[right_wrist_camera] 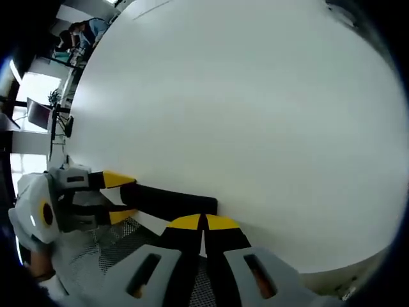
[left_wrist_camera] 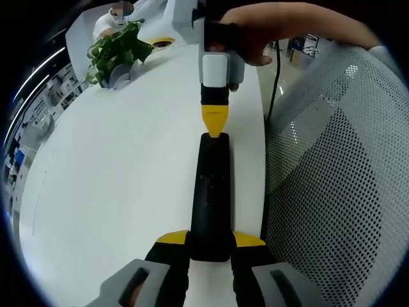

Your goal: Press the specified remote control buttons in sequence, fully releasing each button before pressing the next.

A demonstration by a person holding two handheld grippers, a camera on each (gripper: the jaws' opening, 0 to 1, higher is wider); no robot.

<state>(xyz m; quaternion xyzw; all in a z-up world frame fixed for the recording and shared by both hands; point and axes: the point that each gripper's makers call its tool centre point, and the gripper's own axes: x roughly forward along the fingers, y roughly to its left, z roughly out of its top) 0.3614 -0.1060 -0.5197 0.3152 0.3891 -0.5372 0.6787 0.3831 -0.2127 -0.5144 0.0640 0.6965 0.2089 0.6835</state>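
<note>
Remote control (left_wrist_camera: 211, 195), black, long and slim, lies flat on white table (left_wrist_camera: 115, 185), close to the table edge on the side where a mesh chair back (left_wrist_camera: 339, 192) stands.

L gripper (left_wrist_camera: 211, 246): yellow-tipped jaws clamped on the near end of the remote, one tip each side of its body, both touching it. Grey jaw bodies rise from bottom of left gripper view.

R gripper, in left gripper view (left_wrist_camera: 213, 125): comes in from the far side, a person's hand (left_wrist_camera: 268, 32) wrapped round its white body. Yellow tips pinched together to a single point, nothing between them. Point sits at the far end of the remote's top face; looks to be touching, but can't confirm contact or whether a button is pressed down.

Right gripper view: own jaws (right_wrist_camera: 204, 222) closed tight, yellow tips side by side w/ only a thin seam, set at the end of the remote (right_wrist_camera: 167, 201). Remote runs away to the left along the table edge; L gripper (right_wrist_camera: 118, 198) grips its other end, yellow tips above and below it.

Table otherwise plain white (right_wrist_camera: 255, 115). Potted green plant (left_wrist_camera: 115, 54) near far edge, well apart from remote. Button markings on remote too small to read.
</note>
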